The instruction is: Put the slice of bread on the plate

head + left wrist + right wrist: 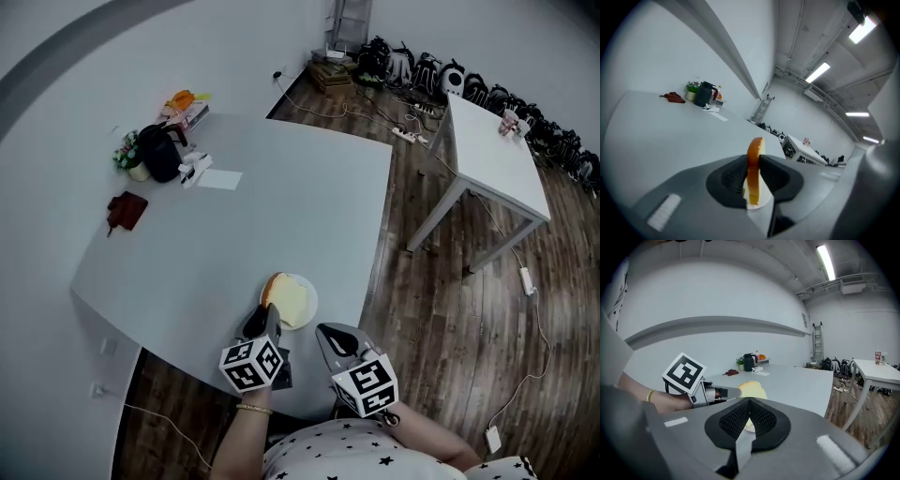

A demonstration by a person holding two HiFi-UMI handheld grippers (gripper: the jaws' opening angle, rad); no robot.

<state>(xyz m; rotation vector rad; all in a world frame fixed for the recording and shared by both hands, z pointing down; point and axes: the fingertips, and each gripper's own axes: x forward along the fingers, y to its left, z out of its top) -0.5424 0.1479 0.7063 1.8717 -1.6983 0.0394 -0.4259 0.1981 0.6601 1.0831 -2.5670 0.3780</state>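
Observation:
The slice of bread (287,297) is pale yellow with an orange-brown crust. It stands on edge between the pads of my left gripper (266,317), which is shut on it. In the left gripper view the bread (753,164) rises between the black pads, with the white plate (758,205) just under its lower end. The plate (310,310) sits near the front edge of the grey table (281,206); I cannot tell whether the bread touches it. My right gripper (336,339) hovers right of the plate, shut and holding nothing. The right gripper view shows the bread (752,390) beyond its meeting pads.
At the table's far left stand a black jug (159,153), a small plant (127,153), a brown object (126,210) and a white paper (220,179). A second white table (492,150) stands to the right on the wooden floor, with cables and bags along the wall.

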